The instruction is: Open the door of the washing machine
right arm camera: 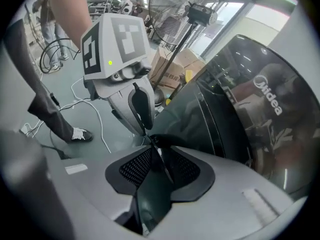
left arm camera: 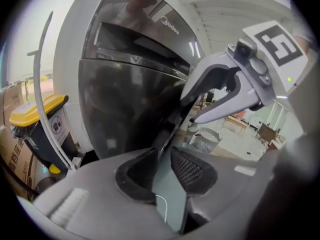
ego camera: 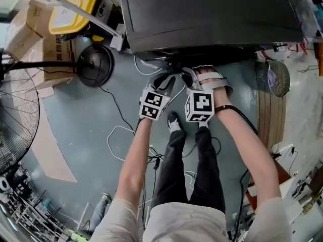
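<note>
a person stands facing a dark washing machine (ego camera: 202, 14) on a grey floor (ego camera: 81, 130), seen from above, with both arms stretched towards its front lower edge. each hand holds a gripper topped by a cube of black and white square markers. the left gripper (ego camera: 165, 80) and the right gripper (ego camera: 194, 76) sit side by side, close together, right against the front of the machine, both tilted downward. in the left gripper view, the left gripper (left arm camera: 164, 156) has its jaws apart, with floor showing through the gap; the dark edge of the glossy door (left arm camera: 125, 99) reaches in at the jaw tips, nearer the left pad, and it isn't clenched on it. the right gripper (left arm camera: 235, 84) shows at the upper right of that view, just beside the door edge. in the right gripper view, the right gripper (right arm camera: 159, 156) is also released, its meshed pads (right arm camera: 134, 169) apart, and a thin dark edge of the door (right arm camera: 240, 114) runs between them without being squeezed. the left gripper (right arm camera: 140, 109) hangs just beyond, its tips at the same edge. whether the door is shut or slightly ajar can't be told. to the left of the machine stand a yellow-lidded bin (ego camera: 75, 6), cardboard boxes (ego camera: 30, 34) and a fan (ego camera: 15, 120) on a round base (ego camera: 95, 64). white and black cables (ego camera: 118, 135) trail across the floor by the person's feet.
</note>
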{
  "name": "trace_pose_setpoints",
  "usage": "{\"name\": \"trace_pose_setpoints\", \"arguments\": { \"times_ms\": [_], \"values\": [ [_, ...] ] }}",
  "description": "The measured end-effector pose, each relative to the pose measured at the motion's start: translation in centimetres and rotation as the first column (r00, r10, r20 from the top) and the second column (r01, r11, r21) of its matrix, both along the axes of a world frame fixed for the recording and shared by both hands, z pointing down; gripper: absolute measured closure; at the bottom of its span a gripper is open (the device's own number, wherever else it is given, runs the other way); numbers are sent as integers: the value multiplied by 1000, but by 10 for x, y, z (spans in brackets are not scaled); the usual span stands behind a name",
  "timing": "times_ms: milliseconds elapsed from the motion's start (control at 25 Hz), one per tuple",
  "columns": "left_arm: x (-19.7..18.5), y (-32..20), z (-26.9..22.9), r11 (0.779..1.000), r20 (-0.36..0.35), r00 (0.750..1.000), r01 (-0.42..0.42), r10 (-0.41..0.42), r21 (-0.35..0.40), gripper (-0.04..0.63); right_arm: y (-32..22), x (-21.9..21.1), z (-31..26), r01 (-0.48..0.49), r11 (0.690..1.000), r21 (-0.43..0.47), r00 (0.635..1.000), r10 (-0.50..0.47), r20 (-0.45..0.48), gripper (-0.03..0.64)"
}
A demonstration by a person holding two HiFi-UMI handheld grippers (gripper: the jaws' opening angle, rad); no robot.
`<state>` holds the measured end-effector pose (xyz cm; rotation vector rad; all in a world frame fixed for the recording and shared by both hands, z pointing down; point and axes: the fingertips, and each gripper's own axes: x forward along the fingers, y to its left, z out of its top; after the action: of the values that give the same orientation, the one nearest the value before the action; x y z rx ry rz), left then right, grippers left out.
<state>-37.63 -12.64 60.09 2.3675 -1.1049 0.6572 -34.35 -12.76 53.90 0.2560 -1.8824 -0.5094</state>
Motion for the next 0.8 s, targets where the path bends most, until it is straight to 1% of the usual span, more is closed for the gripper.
{"name": "trace_pose_setpoints", "arguments": {
  "times_ms": [120,280,360,480,560,640,800],
  "values": [
    [11,-6,2,996,14,996,-85,85,9,430,-4,-5,9,59,998,30,996,-57,-64,501],
    [21,-8,11,984,29,984,-177,177,9,419,-7,-13,25,122,992,30,981,-116,-154,489],
    [26,-9,16,978,36,977,-210,209,7,419,-8,-12,33,143,989,33,968,-133,-214,486],
    [34,-9,20,965,54,963,-264,263,7,419,-8,-11,34,154,987,52,961,-137,-239,486],
    [37,-10,22,961,61,960,-276,275,3,419,-9,-12,34,158,985,66,961,-138,-238,486],
    [39,-12,24,963,48,962,-269,269,3,419,-9,-13,34,159,984,76,962,-137,-238,486],
    [43,-14,28,969,48,968,-246,246,-8,419,-8,-13,34,157,984,80,962,-134,-237,486]
  ]
}}
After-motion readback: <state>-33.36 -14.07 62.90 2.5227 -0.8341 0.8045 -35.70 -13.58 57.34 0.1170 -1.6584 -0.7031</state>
